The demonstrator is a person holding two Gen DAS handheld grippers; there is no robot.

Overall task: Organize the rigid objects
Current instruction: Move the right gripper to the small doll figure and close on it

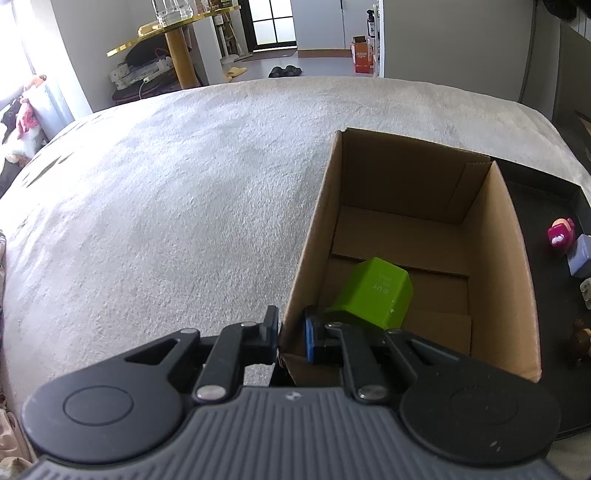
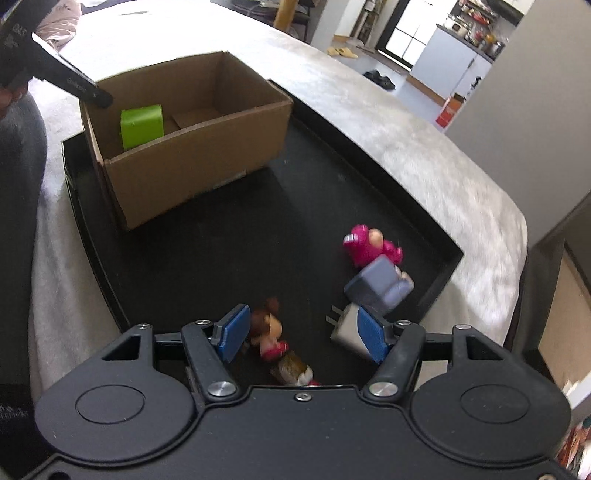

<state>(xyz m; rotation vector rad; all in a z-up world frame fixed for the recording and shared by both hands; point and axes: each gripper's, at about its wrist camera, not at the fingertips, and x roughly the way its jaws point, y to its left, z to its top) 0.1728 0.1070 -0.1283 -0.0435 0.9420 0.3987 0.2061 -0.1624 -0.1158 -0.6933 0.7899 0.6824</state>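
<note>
An open cardboard box stands on a black tray and holds a green block. My left gripper is shut on the box's near wall, one finger outside, one inside. My right gripper is open, low over the tray, with a brown-haired figurine between its fingers. A white plug adapter lies by its right finger. A pink figure and a lavender block toy lie beyond.
The tray rests on a grey-white fuzzy cover on a wide surface. In the left wrist view the toys lie right of the box. A gold-topped table and room floor lie beyond the far edge.
</note>
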